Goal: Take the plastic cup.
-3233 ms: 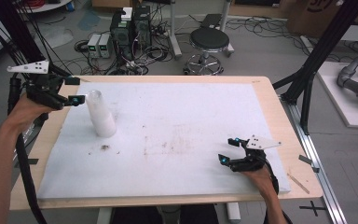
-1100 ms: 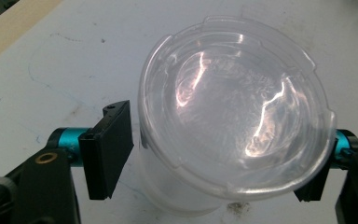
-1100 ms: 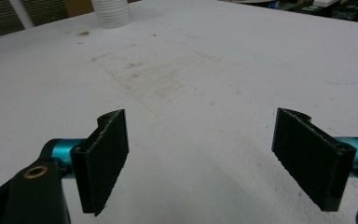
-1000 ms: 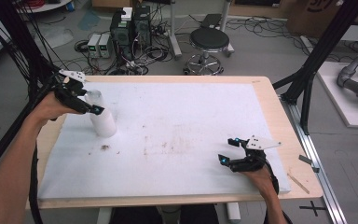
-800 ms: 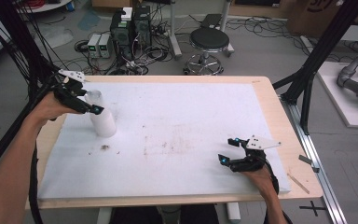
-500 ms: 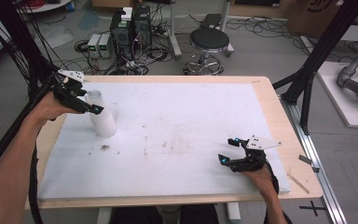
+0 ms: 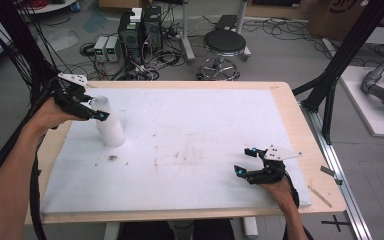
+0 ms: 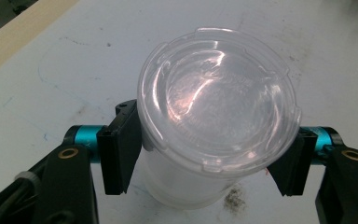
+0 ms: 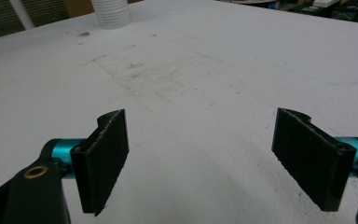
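On the white mat (image 7: 190, 145), one lidded cup (image 8: 216, 116) sits between spread left tongs (image 8: 205, 161); right tongs (image 9: 209, 158) gape.

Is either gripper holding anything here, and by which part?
The left gripper straddles the lidded white cup just under its lid; contact cannot be told. The right gripper is open, holding nothing.

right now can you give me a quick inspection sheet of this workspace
surface: white foam sheet on a wooden table, with brownish smudges mid-sheet.
job's things: translucent lidded plastic cup standing upright at the left.
clutter: small dark speck pile beside the cup.
grippers: left gripper has its jaws on either side of the cup, just under the lid rim; contact cannot be confirmed. right gripper open above bare sheet.
cables: black cable trails along the left forearm.
surroundings: black round stool, electronics boxes and floor wiring behind the table.
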`<state>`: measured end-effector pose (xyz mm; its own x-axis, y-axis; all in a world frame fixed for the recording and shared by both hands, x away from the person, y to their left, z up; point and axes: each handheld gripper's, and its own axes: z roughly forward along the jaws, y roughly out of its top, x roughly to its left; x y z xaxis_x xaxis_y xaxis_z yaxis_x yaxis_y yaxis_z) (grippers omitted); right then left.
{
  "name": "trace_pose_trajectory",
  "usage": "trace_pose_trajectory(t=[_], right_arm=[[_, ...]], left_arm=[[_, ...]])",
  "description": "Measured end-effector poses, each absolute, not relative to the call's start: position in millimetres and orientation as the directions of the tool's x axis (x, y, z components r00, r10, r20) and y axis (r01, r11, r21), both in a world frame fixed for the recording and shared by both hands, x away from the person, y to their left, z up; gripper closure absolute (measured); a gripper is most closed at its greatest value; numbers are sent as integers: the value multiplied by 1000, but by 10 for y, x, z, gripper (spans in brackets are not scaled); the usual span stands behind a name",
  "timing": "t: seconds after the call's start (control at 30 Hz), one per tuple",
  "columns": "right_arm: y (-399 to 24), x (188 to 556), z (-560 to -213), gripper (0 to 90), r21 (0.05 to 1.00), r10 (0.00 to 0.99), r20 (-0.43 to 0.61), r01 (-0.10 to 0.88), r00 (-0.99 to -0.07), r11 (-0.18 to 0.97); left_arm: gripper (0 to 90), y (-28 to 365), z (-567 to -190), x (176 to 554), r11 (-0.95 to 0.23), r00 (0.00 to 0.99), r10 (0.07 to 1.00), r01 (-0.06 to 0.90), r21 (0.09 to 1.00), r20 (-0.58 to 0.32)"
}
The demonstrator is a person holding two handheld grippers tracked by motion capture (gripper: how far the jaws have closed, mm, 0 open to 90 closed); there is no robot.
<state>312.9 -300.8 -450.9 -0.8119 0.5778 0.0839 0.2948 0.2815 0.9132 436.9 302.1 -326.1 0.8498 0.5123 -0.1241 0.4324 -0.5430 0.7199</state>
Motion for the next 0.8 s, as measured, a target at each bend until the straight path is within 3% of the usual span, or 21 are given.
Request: trace_pose_trajectory(t=[0.8], right_arm=[[-3008,3127,-4509,186,913,577,87,297,-812,280]], left_arm=[[380,3034,-3049,4342,-543,849,518,424,725,-109]])
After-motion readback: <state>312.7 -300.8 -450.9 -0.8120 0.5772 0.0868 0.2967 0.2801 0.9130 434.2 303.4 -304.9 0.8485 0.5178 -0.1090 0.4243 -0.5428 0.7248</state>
